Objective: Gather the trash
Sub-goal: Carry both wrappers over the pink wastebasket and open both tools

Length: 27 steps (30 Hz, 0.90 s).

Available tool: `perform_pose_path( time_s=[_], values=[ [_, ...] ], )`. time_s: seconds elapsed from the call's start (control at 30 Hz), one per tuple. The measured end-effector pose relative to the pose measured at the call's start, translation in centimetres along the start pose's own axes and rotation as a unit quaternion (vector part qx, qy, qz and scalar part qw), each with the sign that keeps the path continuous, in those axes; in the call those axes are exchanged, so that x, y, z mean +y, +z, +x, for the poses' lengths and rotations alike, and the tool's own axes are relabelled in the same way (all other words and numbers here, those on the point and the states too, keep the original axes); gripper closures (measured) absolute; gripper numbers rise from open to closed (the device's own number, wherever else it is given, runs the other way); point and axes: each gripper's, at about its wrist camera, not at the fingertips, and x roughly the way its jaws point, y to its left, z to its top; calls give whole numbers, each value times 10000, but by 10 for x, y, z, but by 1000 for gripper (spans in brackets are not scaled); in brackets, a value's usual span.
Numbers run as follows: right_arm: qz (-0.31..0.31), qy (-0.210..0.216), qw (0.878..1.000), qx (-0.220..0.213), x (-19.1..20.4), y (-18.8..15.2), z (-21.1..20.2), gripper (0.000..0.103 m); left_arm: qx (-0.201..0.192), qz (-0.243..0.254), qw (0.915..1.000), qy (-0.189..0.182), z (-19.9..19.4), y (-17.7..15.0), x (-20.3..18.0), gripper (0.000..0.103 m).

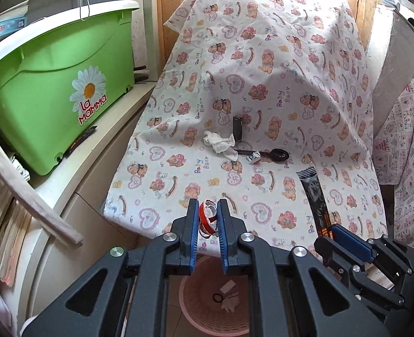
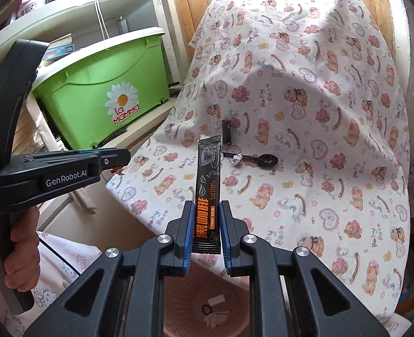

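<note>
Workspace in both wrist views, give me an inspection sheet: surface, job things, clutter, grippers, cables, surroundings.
Surface: bear-print cloth draped over a raised shape.
Job's things: crumpled tissue and small paper scrap lie on the cloth; pink basket below holds a few scraps.
Clutter: black spoon, small dark tube.
Grippers: left gripper shut on red-and-white wrapper; right gripper shut on black sachet, both above the basket.
Cables: thin black cord beside the left hand.
Surroundings: green bin, shelf, stacked papers.
</note>
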Motion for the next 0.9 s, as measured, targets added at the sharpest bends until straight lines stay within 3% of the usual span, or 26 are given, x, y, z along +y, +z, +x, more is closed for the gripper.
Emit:
perform_pose_path(
  time_s=[0.3, 0.53, 0.9],
  values=[
    [-166, 189, 9996, 104, 29, -42, -24, 84, 27, -57, 10000, -71, -12, -35, -6, 90],
    [-392, 382, 9972, 515, 41, -65, -14, 84, 615, -120, 9980, 98, 31, -62, 3, 90],
    [-586, 515, 9885, 1293, 54, -87, 21, 84, 1225, -360, 9918, -24, 58, -77, 18, 90]
  ],
)
